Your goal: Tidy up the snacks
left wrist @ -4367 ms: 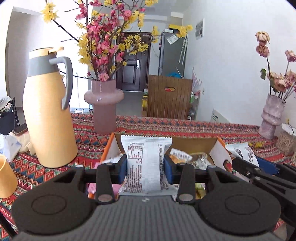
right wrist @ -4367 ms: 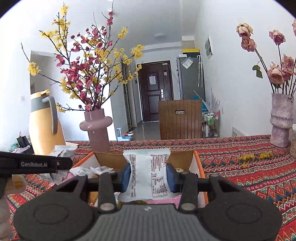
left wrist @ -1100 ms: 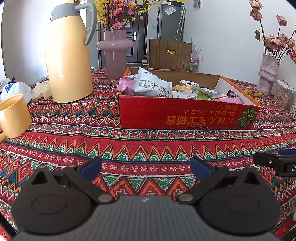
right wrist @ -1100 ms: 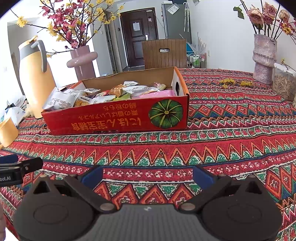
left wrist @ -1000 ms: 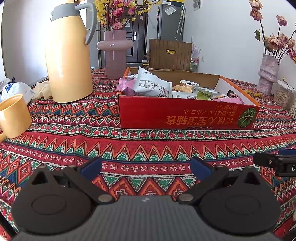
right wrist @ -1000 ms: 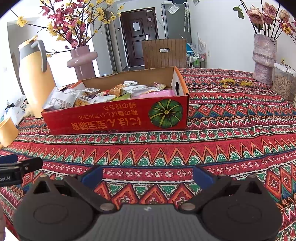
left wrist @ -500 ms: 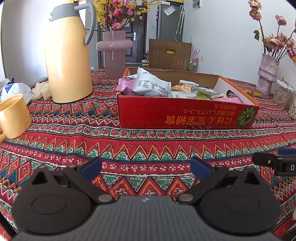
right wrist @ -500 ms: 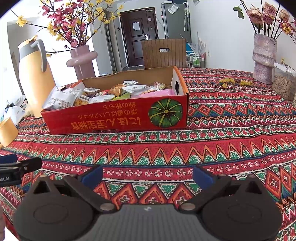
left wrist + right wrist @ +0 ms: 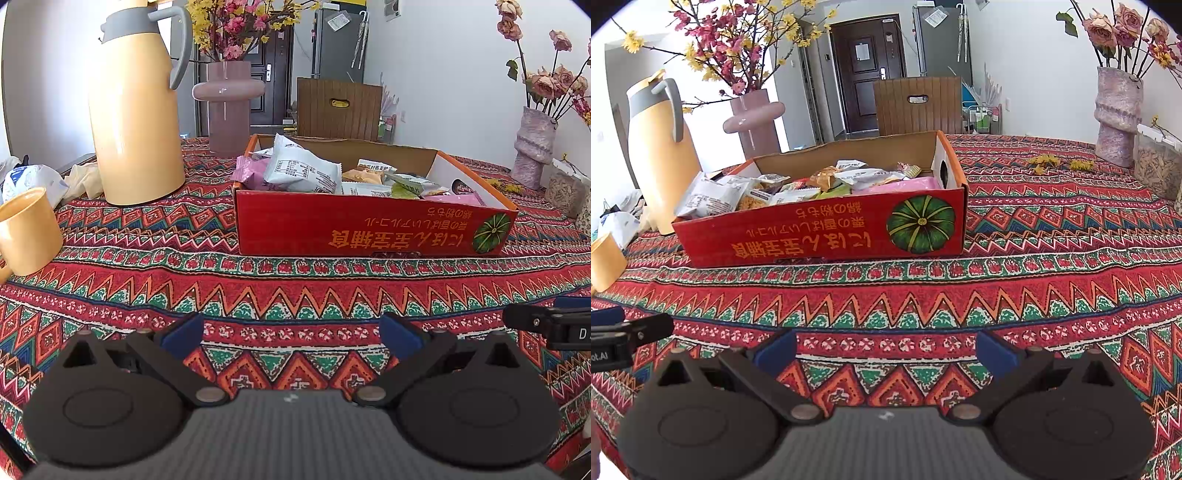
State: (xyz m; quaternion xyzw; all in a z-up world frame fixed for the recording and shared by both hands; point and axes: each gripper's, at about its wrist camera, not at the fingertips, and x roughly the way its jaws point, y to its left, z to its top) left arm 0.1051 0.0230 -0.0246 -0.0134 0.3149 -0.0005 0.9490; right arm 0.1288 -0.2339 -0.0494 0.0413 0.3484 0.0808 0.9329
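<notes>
A red cardboard box [image 9: 369,229] [image 9: 820,236] with a green pumpkin print stands on the patterned tablecloth, filled with several snack packets. A white packet [image 9: 303,173] [image 9: 709,199] sticks up at its left end, and a pink pack [image 9: 905,184] lies at the right end. My left gripper [image 9: 291,336] hovers low over the cloth well in front of the box, open and holding nothing. My right gripper [image 9: 886,349] is likewise open and bare, in front of the box's right half. Each gripper's side shows at the edge of the other's view.
A tall yellow thermos jug [image 9: 136,107] [image 9: 661,147] and a pink vase [image 9: 227,107] [image 9: 753,118] with blossoms stand left of and behind the box. A yellow mug [image 9: 26,232] sits at the left. A mauve vase [image 9: 1117,114] of dried roses and a jar [image 9: 1156,166] stand far right.
Since 4.4 s ago both grippers let go of white packets held over the box and drew back toward the table's near side. Over the last second nothing visibly moved.
</notes>
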